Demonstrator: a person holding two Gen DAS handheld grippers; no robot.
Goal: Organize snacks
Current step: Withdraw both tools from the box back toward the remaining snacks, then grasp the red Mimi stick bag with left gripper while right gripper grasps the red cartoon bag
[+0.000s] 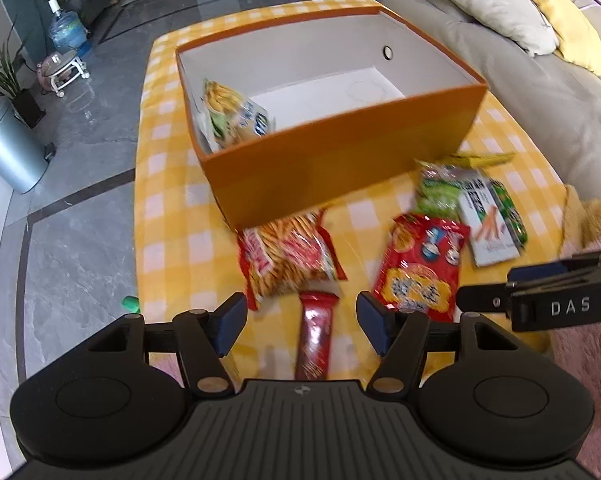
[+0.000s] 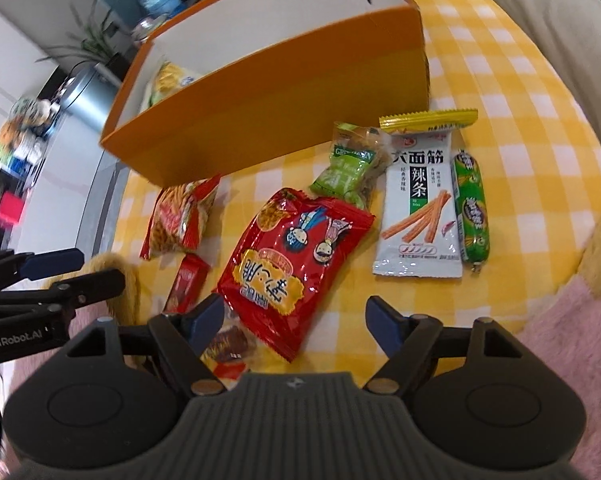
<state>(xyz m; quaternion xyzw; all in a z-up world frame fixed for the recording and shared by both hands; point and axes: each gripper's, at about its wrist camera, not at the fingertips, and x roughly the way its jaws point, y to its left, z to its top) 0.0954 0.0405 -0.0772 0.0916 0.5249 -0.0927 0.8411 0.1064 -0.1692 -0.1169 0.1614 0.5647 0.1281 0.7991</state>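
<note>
One orange box (image 1: 340,168) stands on the yellow checked tablecloth (image 1: 168,200), open at the top, and it serves as the landmark here. Inside it, against its left end, leans one yellow snack bag (image 1: 232,116), standing roughly upright.

In front of the box lie the loose snacks. Counted from the right wrist view: one red bag of stick crackers (image 2: 180,216) touching the box's near left corner, one slim red bar (image 2: 186,284) just in front of that, one large red cartoon packet (image 2: 296,264) near the middle, one green nut bag (image 2: 348,164), one white spicy-strip packet (image 2: 420,208), one yellow wrapper (image 2: 428,120) close to the box's right end, and one green sausage (image 2: 470,208) farthest right. A further small dark-red wrapper (image 2: 228,344) sits nearest the camera, too blurred to name.

The bar, white packet and sausage all lie with their long axes running toward the box.

The left gripper (image 1: 302,322) is released, its jaws wide apart either side of the red bar without touching it. The right gripper (image 2: 296,320) is likewise released, jaws spread over the near end of the cartoon packet.
</note>
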